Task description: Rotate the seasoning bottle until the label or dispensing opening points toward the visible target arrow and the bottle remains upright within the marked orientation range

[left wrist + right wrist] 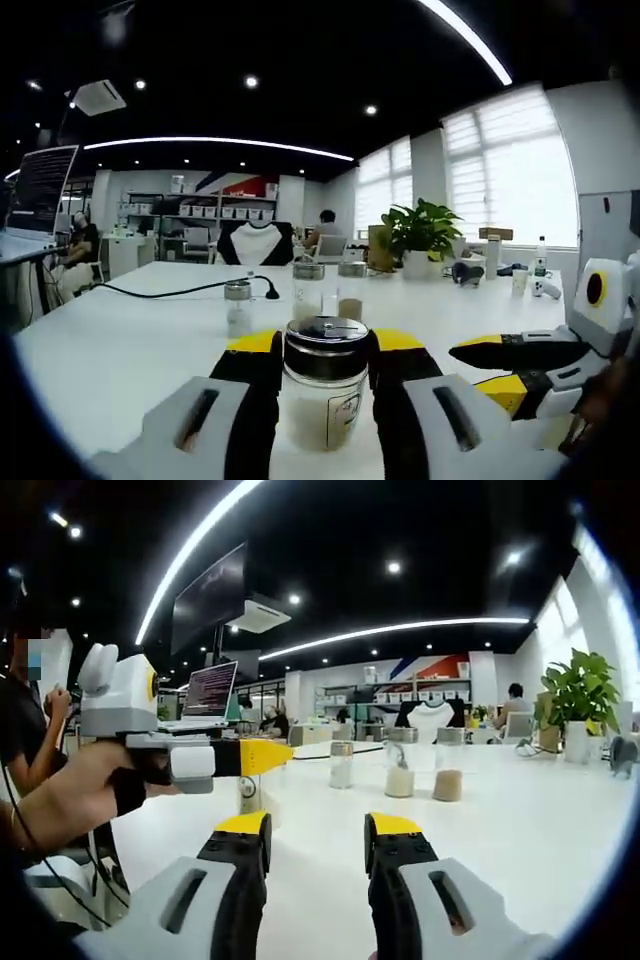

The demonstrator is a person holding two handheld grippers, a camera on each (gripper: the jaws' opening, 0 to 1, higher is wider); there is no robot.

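The seasoning bottle (322, 385) stands upright on the white desk (120, 350), clamped between the jaws of the left claw (322, 362), which pinch its glass body just under the dark metal cap. A printed label shows low on the side facing the camera. No target arrow can be made out, so alignment cannot be judged; the rotation appears to remain outstanding. The right claw (316, 832) is spread and holds nothing, above bare desk beside the bottle. Three similar jars (398, 768) stand farther back.

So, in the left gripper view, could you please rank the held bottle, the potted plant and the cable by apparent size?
1. Held bottle, largest, though nearest the camera.
2. Potted plant.
3. Cable: long but thin, so unsure against the plant.
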